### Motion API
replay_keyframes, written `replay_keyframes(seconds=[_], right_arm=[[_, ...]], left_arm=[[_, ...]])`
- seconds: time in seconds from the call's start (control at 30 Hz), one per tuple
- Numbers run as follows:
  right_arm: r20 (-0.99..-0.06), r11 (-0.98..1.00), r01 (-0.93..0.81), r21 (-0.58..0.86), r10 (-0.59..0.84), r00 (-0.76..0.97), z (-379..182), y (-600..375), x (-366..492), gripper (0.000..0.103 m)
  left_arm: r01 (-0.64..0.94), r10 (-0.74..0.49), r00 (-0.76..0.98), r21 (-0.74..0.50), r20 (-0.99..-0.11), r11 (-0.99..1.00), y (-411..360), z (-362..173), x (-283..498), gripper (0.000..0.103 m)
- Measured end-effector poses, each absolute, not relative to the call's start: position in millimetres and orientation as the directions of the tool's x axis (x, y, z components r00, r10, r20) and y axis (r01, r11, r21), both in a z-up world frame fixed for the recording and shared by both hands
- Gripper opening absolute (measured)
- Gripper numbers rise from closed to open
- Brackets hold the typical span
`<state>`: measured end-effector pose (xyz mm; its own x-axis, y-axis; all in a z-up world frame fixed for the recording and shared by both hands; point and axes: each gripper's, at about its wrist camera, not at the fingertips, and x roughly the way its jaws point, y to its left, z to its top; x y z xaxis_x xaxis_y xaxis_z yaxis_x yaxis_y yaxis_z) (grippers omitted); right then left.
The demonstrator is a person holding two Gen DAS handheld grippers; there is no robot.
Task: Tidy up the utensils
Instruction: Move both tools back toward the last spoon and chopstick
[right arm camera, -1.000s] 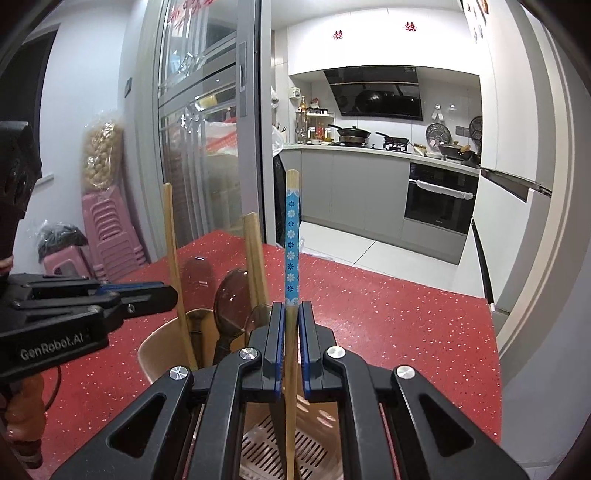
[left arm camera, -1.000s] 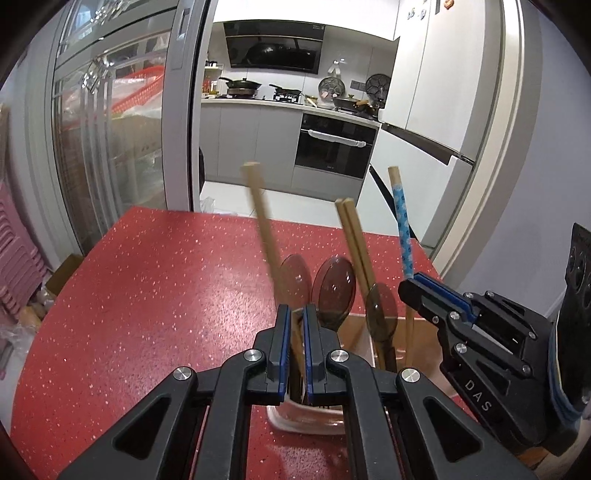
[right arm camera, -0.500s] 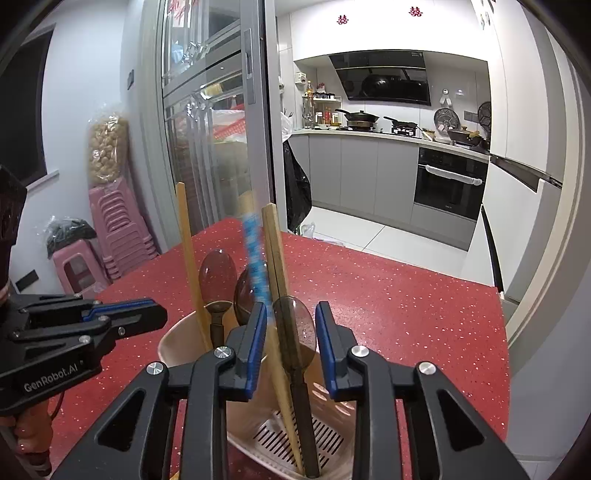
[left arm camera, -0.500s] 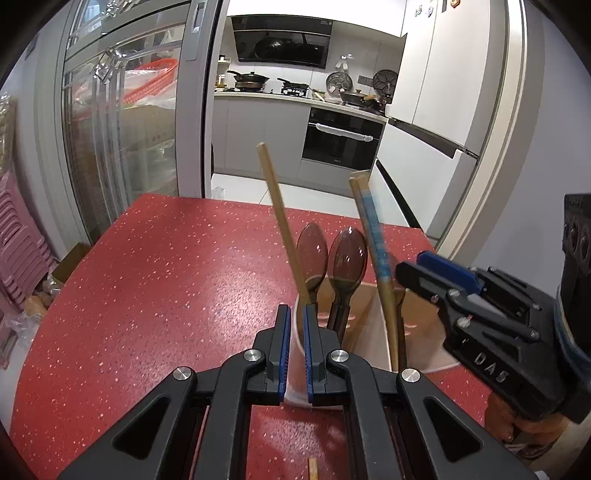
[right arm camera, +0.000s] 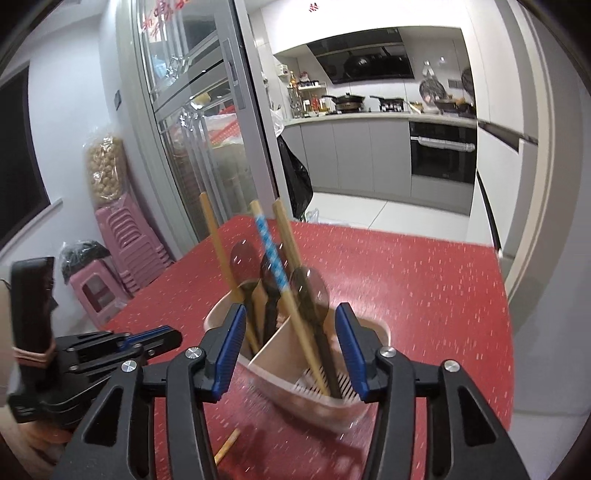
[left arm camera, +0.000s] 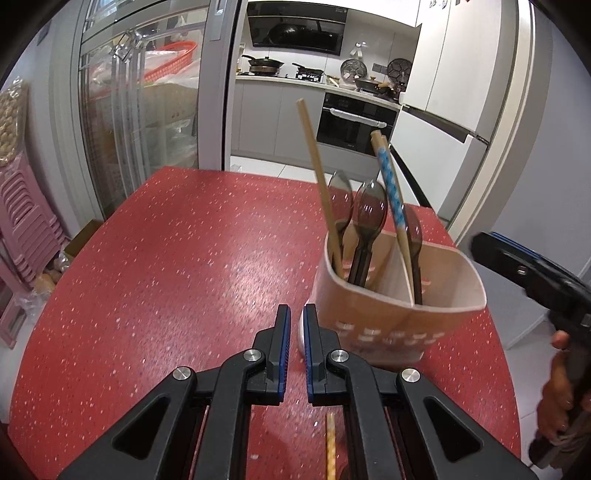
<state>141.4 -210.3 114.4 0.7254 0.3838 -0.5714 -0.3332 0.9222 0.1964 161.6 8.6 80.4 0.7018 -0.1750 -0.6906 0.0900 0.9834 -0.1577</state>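
So the right gripper (right arm camera: 290, 347) has let go of the blue-patterned chopstick (right arm camera: 271, 258), now leaning in the beige holder (left arm camera: 399, 314), fingers spread wide. Left gripper (left arm camera: 294, 332) backed off, nearly pressed together, empty.

no brand, number or label can be read in either view. the only signs are red paper characters in the right wrist view: some on the glass door (right arm camera: 162, 22) at upper left and one on the kitchen wall (right arm camera: 313, 6) above the range hood, all too small and blurred to make out.
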Motion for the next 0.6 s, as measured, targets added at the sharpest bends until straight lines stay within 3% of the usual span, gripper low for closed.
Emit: replay_keyframes(seconds=[0.1, 0.33, 0.6], right_arm=[[-0.583, 0.913, -0.329, 0.24, 0.407, 0.703, 112, -211, 127, 0.065], [-0.643, 0.897, -0.31, 0.316, 0.443, 0.625, 85, -207, 92, 0.08], [-0.723, 0.916, -0.238, 0.323, 0.401, 0.562, 51, -208, 65, 0.08]], left_arm=[[0.081, -0.163, 0.691, -0.149, -0.704, 0.986, 12, 75, 152, 0.032], [0.061, -0.132, 0.665, -0.122, -0.735, 0.991, 17, 64, 132, 0.032], [0.044, -0.108, 0.643, -0.105, -0.758, 0.994, 22, 46, 107, 0.032]])
